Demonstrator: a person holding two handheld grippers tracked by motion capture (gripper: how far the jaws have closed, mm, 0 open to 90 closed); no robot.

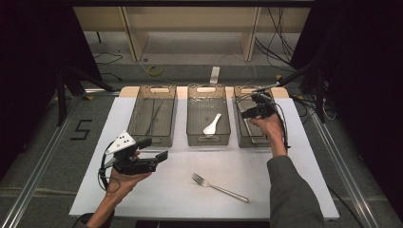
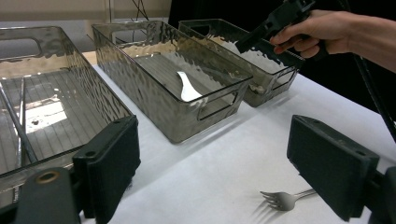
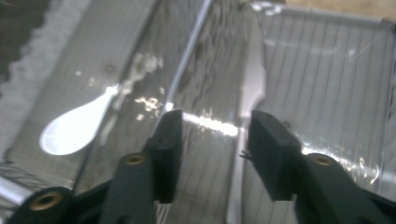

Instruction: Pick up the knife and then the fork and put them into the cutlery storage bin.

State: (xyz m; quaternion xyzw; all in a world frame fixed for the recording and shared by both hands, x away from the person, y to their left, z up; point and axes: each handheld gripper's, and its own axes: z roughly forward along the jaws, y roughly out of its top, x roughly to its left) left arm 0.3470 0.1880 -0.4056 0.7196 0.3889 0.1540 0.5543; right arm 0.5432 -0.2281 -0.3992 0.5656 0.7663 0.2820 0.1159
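A metal fork [image 1: 218,187] lies on the white table sheet, tines to the left; it is also low between the jaws in the left gripper view [image 2: 285,199]. My left gripper [image 1: 159,147] [image 2: 212,168] hovers open and wide, left of the fork and in front of the left bin [image 1: 149,139]. A white spoon [image 1: 212,124] [image 2: 187,88] [image 3: 70,128] rests in the middle bin [image 1: 207,140]. My right gripper [image 1: 242,114] [image 3: 212,123] [image 2: 243,44] is open over the right bin [image 1: 247,141]. Nothing is between its jaws, and a metal knife [image 3: 247,93] lies below it.
The three clear grey bins stand side by side along the far half of the sheet. Thin dark sticks [image 2: 14,121] lie in the left bin. Bare white sheet [image 1: 180,164] stretches around the fork. Cables [image 1: 285,128] trail from the right gripper.
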